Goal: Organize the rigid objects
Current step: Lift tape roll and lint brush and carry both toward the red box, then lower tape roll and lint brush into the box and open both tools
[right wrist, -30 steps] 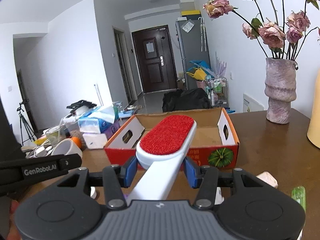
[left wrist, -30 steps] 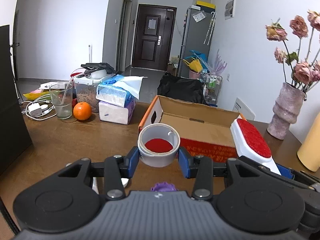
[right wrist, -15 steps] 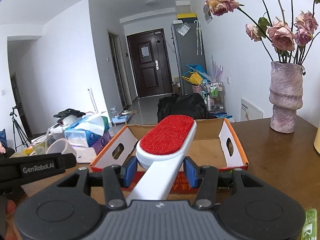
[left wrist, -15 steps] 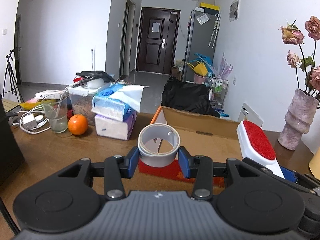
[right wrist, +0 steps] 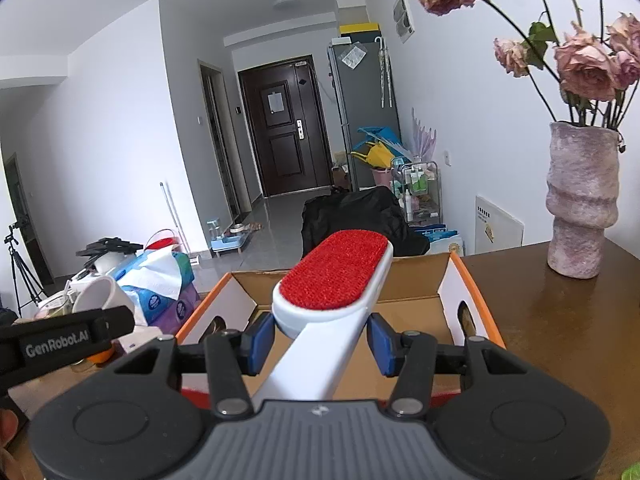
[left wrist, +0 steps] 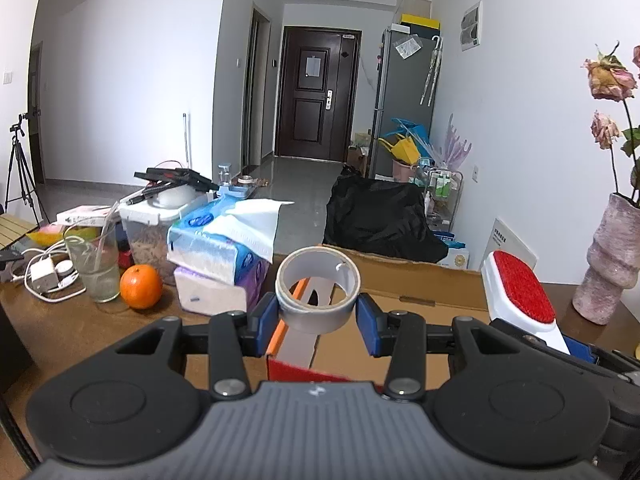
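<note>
A grey tape roll [left wrist: 318, 304] is clamped upright between the blue pads of my left gripper [left wrist: 318, 320], which hangs over the left end of an open cardboard box [left wrist: 420, 280] with an orange rim. My right gripper [right wrist: 320, 342] is shut on the white handle of a lint brush [right wrist: 336, 276] with a red pad, held above the same box [right wrist: 416, 280]. The brush [left wrist: 520, 292] also shows at the right of the left wrist view. In the right wrist view the tape roll [right wrist: 100, 296] appears at the far left.
Stacked tissue packs [left wrist: 224, 256], an orange [left wrist: 141, 286], a glass [left wrist: 94, 268], a lidded food container [left wrist: 152, 224] and white cables [left wrist: 44, 276] crowd the brown table left of the box. A pink vase of dried roses [right wrist: 582, 200] stands at the right.
Both grippers have travelled forward with their loads. The box, which lay ahead of them, now sits close beneath the fingers, and its red front wall has dropped below the left gripper.
</note>
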Motion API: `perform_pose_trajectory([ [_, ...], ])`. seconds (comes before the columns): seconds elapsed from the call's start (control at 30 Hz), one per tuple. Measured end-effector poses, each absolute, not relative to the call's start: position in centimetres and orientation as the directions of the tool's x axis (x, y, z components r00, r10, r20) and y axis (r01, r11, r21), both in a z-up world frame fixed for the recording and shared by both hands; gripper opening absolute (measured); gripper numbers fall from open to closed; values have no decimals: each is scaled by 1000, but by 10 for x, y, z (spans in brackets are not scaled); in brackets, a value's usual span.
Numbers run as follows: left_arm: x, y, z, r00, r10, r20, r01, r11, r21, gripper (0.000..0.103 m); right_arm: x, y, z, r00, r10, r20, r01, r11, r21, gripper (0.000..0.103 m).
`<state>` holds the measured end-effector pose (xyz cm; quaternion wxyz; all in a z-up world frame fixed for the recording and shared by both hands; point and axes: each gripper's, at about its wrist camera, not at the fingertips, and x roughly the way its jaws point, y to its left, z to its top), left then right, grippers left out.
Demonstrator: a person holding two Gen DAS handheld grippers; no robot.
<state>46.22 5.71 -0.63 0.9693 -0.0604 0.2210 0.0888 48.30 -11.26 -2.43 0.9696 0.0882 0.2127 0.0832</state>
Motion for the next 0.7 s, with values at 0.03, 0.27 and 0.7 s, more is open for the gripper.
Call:
perform_pose_trajectory([
  [0.03, 466, 58, -6, 887, 148, -438, -201, 977, -77, 43, 487, -112, -24, 895, 198, -399, -124, 971, 205, 50],
  [0.27, 491, 61, -10, 888, 156, -432, -203, 977, -65, 43, 511, -105, -26, 889, 200, -411, -130, 973, 193, 50],
  [0.7, 548, 65, -34, 857, 144, -495, -184, 982, -33, 43, 553, -102, -37, 867, 183, -464, -106, 977, 188, 50],
])
